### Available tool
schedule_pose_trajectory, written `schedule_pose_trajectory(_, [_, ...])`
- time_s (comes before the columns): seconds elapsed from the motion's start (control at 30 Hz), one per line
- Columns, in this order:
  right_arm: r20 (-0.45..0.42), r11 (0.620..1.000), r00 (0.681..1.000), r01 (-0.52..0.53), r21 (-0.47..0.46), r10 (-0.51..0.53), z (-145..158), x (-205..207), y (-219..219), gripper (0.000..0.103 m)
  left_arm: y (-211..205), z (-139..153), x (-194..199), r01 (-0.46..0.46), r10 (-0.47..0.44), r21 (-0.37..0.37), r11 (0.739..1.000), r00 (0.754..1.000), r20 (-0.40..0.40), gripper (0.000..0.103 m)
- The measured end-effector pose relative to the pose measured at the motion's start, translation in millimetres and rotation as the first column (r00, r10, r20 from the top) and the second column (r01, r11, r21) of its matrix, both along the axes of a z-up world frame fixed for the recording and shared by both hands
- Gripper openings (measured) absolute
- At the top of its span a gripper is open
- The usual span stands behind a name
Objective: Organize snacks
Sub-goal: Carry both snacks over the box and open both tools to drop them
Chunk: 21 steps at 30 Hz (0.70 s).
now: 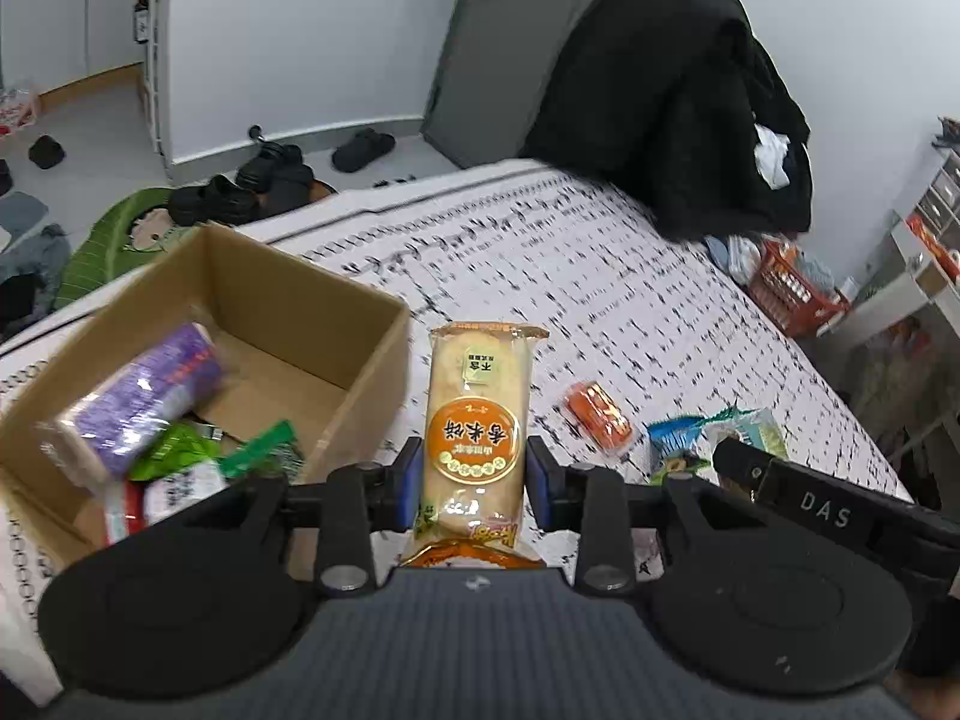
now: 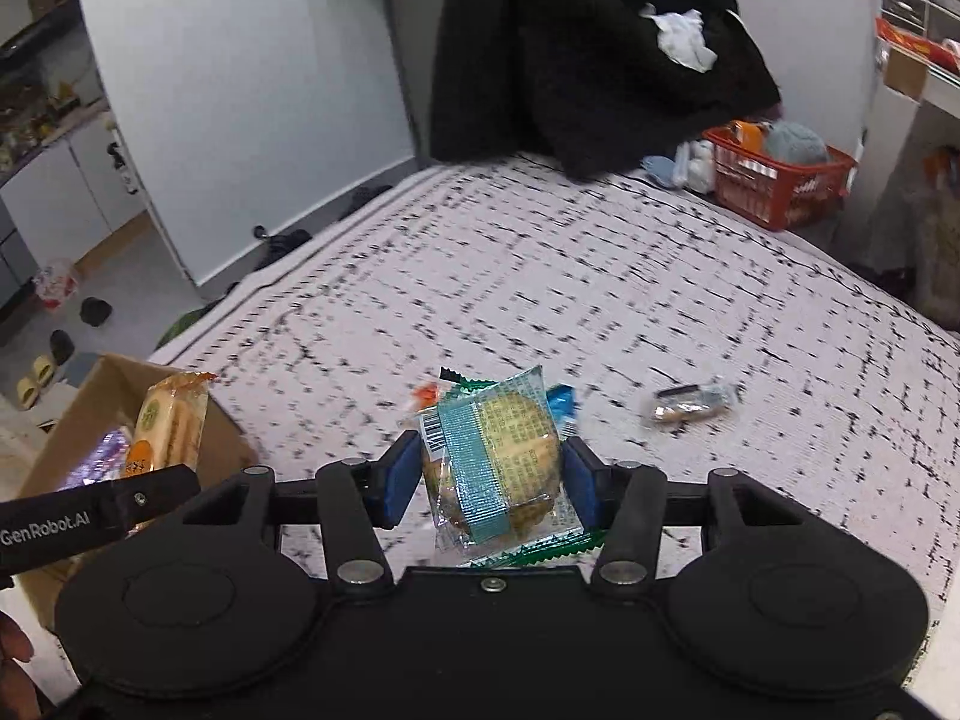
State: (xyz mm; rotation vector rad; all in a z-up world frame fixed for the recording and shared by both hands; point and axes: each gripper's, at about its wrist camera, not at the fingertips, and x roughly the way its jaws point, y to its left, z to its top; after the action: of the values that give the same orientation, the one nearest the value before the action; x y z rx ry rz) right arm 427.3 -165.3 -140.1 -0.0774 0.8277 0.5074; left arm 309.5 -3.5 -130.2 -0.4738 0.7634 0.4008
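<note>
Fingers (image 1: 538,474) of the left gripper (image 1: 474,480) squeeze a long orange rice-cracker pack (image 1: 477,426) beside the brown cardboard box (image 1: 360,324) already holding some snacks, the right gripper (image 2: 489,480) pinches a clear cookie packet (image 2: 504,468), and small packets (image 2: 690,405) still wait on the bed.

rice cracker pack (image 1: 477,420): glossy plastic film | box (image 1: 288,300): matt brown cardboard | bedsheet (image 2: 600,300): woven cloth
</note>
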Motion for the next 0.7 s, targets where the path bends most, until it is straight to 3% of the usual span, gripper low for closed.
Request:
schedule_pose_trajectory(0.2, [0.014, 0.999, 0.999, -0.035, 0.038, 0.034, 12.9, -15.7, 13.9, 0.050, 12.1, 23.4, -21.7, -0.030, 0.029, 0.025, 0.999, 0.999, 0.038, 0.034])
schedule_pose_trajectory(0.7, [0.115, 0.987, 0.984, -0.145, 0.063, 0.137, 42.5, -63.0, 56.6, 0.050, 45.4, 40.5, -59.3, -0.083, 0.082, 0.016, 0.996, 0.994, 0.074, 0.034])
